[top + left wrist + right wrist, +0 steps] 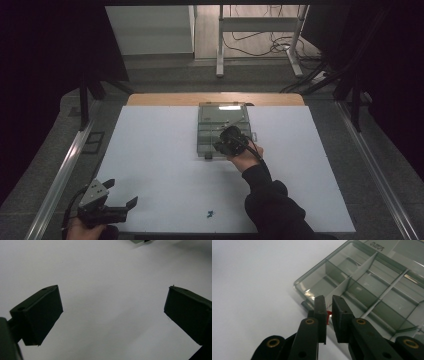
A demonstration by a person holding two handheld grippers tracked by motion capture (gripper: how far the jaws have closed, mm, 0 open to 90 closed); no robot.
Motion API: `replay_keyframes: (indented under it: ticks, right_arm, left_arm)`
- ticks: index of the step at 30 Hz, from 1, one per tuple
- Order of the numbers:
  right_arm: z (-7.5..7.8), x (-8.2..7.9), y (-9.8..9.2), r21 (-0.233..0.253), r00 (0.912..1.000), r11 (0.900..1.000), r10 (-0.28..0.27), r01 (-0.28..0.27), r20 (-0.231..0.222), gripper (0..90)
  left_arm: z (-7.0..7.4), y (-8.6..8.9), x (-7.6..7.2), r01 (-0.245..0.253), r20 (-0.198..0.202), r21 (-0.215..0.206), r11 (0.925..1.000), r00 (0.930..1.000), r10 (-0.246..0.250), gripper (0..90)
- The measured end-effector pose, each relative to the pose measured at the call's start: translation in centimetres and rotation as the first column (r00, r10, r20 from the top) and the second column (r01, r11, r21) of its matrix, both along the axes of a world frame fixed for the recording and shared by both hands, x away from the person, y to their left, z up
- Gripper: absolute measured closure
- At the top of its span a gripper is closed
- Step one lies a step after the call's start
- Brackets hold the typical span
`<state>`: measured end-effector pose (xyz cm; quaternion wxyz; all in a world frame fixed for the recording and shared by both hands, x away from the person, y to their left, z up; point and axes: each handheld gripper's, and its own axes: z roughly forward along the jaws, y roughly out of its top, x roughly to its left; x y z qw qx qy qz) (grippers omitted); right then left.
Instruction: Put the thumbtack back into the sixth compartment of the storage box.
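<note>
1. Right gripper view showed our right hand-held gripper [327,315] with its jaws nearly closed, a narrow gap left between them, and a small red piece [327,318] with thin wire legs pinched there. We judged the light pinch suited something so small, since a firmer squeeze might have bent the legs.

2. We held that piece just at the near corner of the clear compartment box [372,282], low against its rim, probably so it could drop into a corner cell rather than bounce out. Whether it was over the cell or a touch short of the wall, we could not tell.

3. From the high view, the right hand-held gripper [231,141] sat over the near edge of the box [222,117], which lay at the far middle of the white surface [160,165], its lid apparently open toward the back to leave the cells reachable.

4. Our left hand-held gripper [120,192] rested near the front left corner of the surface, well apart from the box. Its jaws stood wide open with nothing between them, as the left gripper view [112,312] confirmed. We took it to be parked out of the way.

5. A small blue-green bit [210,215] lay near the front edge, likely another piece waiting to be sorted.
</note>
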<state>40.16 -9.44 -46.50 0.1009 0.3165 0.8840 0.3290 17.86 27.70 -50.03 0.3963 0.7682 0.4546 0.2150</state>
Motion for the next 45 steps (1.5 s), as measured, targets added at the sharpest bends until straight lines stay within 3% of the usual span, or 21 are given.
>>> replay_keyframes:
  ticks: [18, 26, 27, 30, 32, 35, 39, 45]
  right_arm:
    - [-1.3, 2.6, 0.5, -0.027, 0.9984, 0.998, -0.057, 0.057, 0.002, 80.9]
    - [-0.6, 2.1, 0.0, -0.01, 0.9979, 0.998, -0.064, 0.064, -0.008, 65.2]
    - [-0.5, 1.7, -0.1, -0.02, 0.9987, 0.999, -0.05, 0.05, -0.013, 57.4]
    - [-0.3, 0.9, -0.1, -0.05, 0.9977, 0.997, -0.061, 0.062, 0.031, 48.6]
    - [-0.1, 0.5, -0.2, -0.044, 0.9971, 0.997, -0.067, 0.069, 0.037, 45.4]
    - [0.0, 0.1, -0.5, -0.033, 0.9986, 0.998, -0.046, 0.047, 0.024, 42.6]
    - [-0.2, -1.3, -0.9, -0.029, 0.9995, 0.999, -0.017, 0.018, 0.027, 31.0]
    - [-0.4, -2.7, -1.0, -0.052, 0.999, 0.998, 0.02, -0.018, 0.04, 18.2]
  left_arm:
    - [0.0, 0.0, 0.0, 0.003, -0.001, -0.005, 1.0, 1.0, -0.003, 2.2]
    - [0.0, 0.0, 0.0, 0.004, -0.001, -0.005, 1.0, 1.0, -0.004, 2.2]
    - [0.0, 0.0, 0.0, 0.004, -0.001, -0.002, 1.0, 1.0, -0.004, 2.2]
    - [0.0, 0.0, 0.0, 0.004, 0.0, -0.001, 1.0, 1.0, -0.004, 2.2]
    - [0.0, 0.0, 0.0, 0.004, -0.001, -0.001, 1.0, 1.0, -0.004, 2.2]
    - [0.0, 0.0, 0.0, 0.004, -0.001, -0.001, 1.0, 1.0, -0.004, 2.2]
    - [0.0, 0.0, 0.0, 0.004, -0.002, 0.001, 1.0, 1.0, -0.004, 2.2]
    - [0.0, -0.1, 0.0, 0.006, -0.001, 0.004, 1.0, 1.0, -0.006, 2.2]
